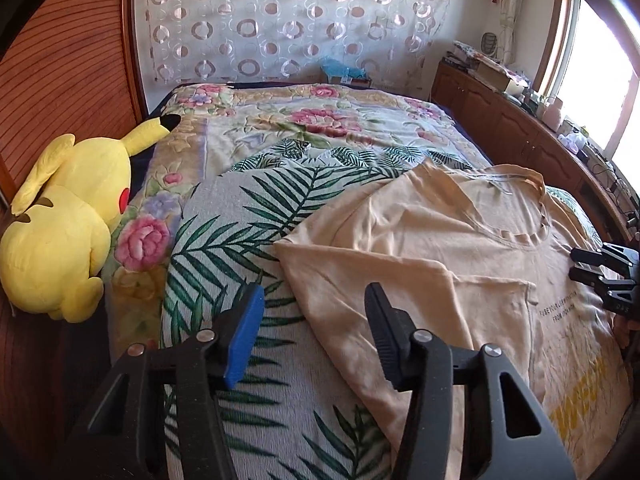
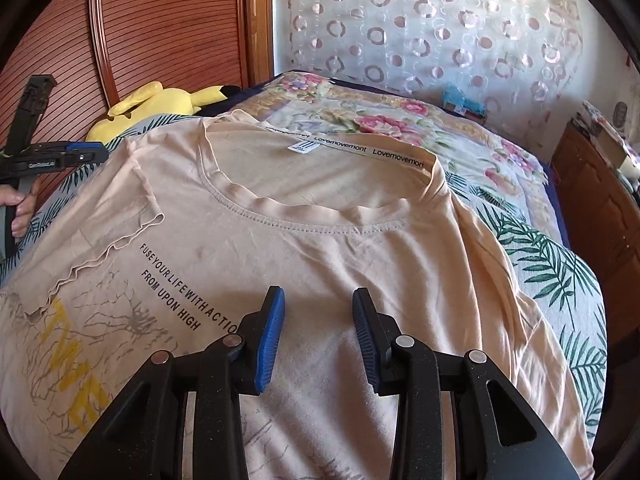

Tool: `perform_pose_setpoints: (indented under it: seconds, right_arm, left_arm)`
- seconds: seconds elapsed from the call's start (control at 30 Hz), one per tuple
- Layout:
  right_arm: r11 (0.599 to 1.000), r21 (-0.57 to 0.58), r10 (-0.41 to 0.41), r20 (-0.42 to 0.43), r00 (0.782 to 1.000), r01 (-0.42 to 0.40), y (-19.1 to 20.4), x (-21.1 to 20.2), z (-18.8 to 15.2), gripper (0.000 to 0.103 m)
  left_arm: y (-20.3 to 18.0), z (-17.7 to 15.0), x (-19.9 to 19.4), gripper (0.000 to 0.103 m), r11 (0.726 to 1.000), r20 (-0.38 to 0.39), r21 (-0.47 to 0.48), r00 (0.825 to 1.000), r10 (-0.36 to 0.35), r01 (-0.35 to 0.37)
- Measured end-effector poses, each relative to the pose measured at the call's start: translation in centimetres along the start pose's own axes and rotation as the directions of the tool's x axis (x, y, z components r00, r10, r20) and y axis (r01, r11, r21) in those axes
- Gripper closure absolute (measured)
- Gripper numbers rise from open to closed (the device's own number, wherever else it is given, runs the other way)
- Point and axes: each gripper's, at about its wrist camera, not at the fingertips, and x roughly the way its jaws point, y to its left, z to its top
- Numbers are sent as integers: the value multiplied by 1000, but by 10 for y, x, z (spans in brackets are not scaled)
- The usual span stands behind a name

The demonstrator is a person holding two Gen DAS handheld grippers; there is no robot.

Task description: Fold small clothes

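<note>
A peach T-shirt point(image 1: 452, 232) with black and yellow print lies front up on the leaf-print cover point(image 1: 240, 220) of the bed. Its left sleeve point(image 1: 400, 284) is folded inward over the chest; the fold also shows in the right wrist view point(image 2: 100, 240). My left gripper point(image 1: 314, 312) is open and empty, hovering over the shirt's left edge. My right gripper point(image 2: 319, 312) is open and empty, hovering over the chest of the shirt point(image 2: 320, 240), below the collar point(image 2: 312, 216). Each gripper shows in the other's view: the right one point(image 1: 576, 266), the left one point(image 2: 102, 155).
A yellow Pikachu plush point(image 1: 68, 220) lies at the bed's left edge by the wooden headboard point(image 1: 60, 60). A floral blanket point(image 1: 320, 120) covers the far bed. A wooden cabinet point(image 1: 520, 128) with clutter runs along the right under the window.
</note>
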Motion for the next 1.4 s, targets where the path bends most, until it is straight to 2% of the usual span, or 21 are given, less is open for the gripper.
perform_pose_setpoints:
  seconds: [0.07,0.17,0.23,0.4,0.5,0.7,0.9,1.13,1.33,1.4]
  right_arm:
    - [1000,1,4,-3,1000,-4,-3,4,0,52]
    - [1000,-5,6,-8,1000,-6,-4,8,2,47]
    - [1000,-4,7,-9,1000,-7,-4,10,3,46]
    - [1000,-6,14,-10,1000,-14,-4,10,3,43]
    - [1000,-6,15,-10,1000,-15,-3,11,4,43]
    - [1000,-8,13,-9,1000,-13,-3,11,4,42]
    - [1000,-8,14,-9,1000,-14,-3,11,4,42]
    - [1000,-9,14,-8,1000,-14,-3,11,4,42]
    - [1000,-10,15,-8,1000,-15,-3,11,3,42]
    - [1000,-11,13,-7,1000,-13,-3,11,4,42]
  left_arm:
    - [3,1,4,50,1000,-8,-7,1000,-15,15]
    - [5,5,9,52,999,-9,-20,999,-42,41]
    - [6,8,12,59,998,-9,-22,998,-58,58]
    - [11,15,16,93,996,-29,-32,996,-85,84]
    - [11,18,13,100,996,-34,-18,996,-88,88]
    - [21,32,-7,101,1000,50,-20,999,-10,11]
    - [20,46,-3,101,998,48,33,998,42,-44]
    - [15,40,-3,100,996,61,38,995,79,-82]
    - [8,30,-28,86,995,104,40,991,87,-91]
    - [1,25,-39,70,992,136,49,985,108,-116]
